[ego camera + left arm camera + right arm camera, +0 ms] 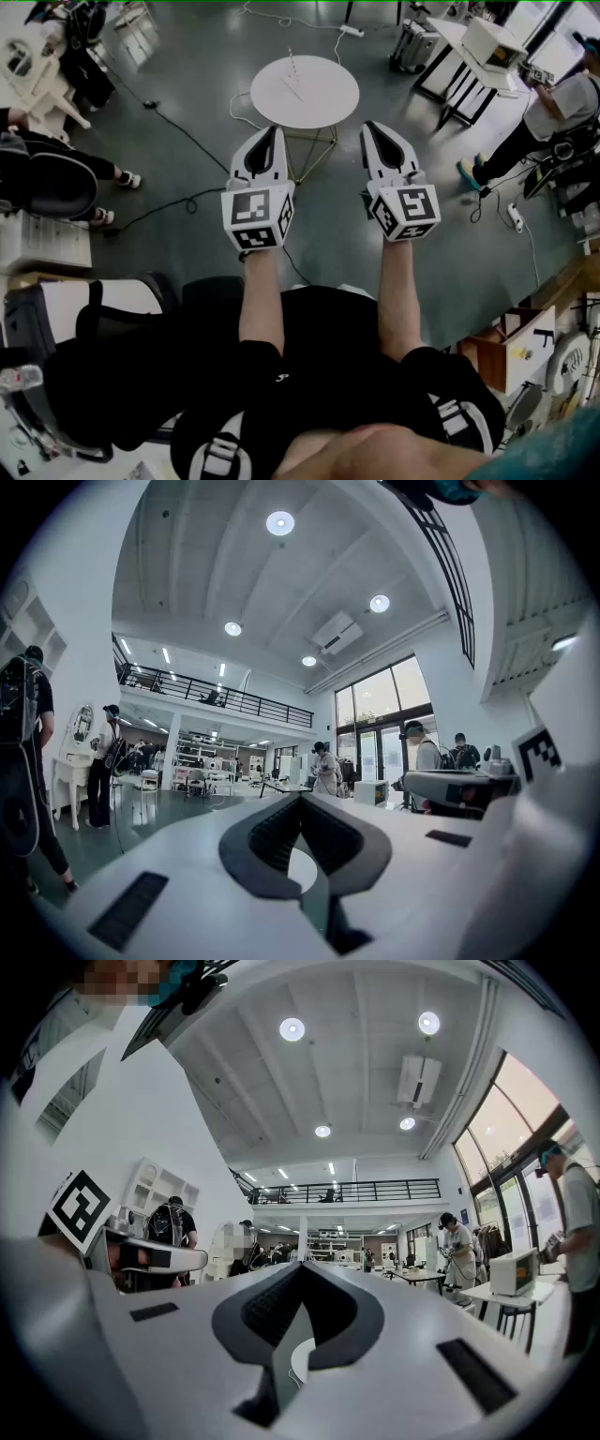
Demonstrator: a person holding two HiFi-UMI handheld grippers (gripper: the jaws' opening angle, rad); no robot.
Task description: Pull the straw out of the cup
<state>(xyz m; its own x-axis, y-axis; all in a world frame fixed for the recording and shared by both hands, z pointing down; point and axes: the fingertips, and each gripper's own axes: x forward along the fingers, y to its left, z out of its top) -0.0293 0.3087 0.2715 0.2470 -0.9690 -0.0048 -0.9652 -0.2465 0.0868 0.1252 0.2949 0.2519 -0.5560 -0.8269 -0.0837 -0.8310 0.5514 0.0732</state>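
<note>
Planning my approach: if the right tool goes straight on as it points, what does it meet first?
Probably nothing near: the right tool points level and open room lies ahead; the round table sits lower. Depth unclear.

Two grippers (left gripper (271,132), right gripper (371,127)), one round table (328,103), one straw (293,64).

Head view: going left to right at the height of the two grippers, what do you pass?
Seated person in black → left gripper → right gripper → standing person in a light top. The round white table is left out: it lies beyond the grippers and overlaps the left one's span.
</note>
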